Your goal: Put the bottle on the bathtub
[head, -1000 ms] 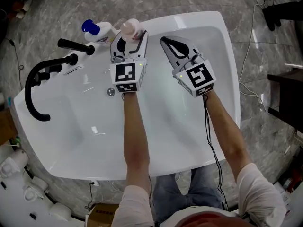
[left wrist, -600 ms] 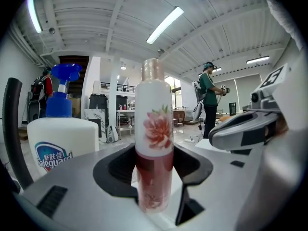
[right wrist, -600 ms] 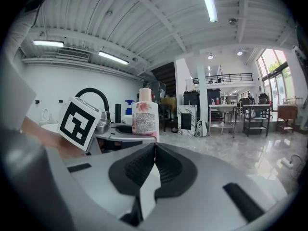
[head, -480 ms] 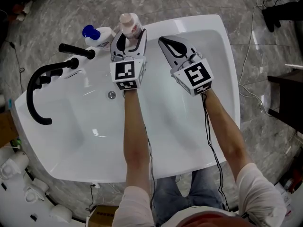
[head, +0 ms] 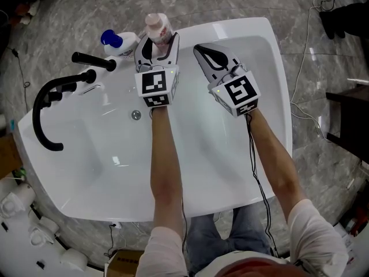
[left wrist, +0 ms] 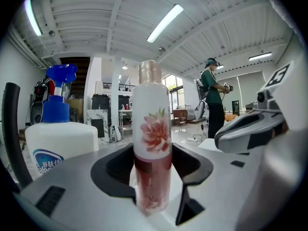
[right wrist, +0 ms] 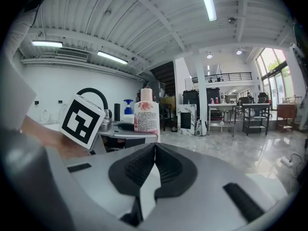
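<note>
Clamping the flower-printed bottle upright in the left hand-held gripper, squeezing it from both sides, right at the outer edge of the bathtub's far rim, bordering the grey stone floor beyond. Sharing that narrow ledge with a blue-capped bottle just beside on the left and a black faucet further along. Holding the right hand-held gripper closed on nothing, hovering over the wide white basin, leaving open room toward the right rim.
</note>
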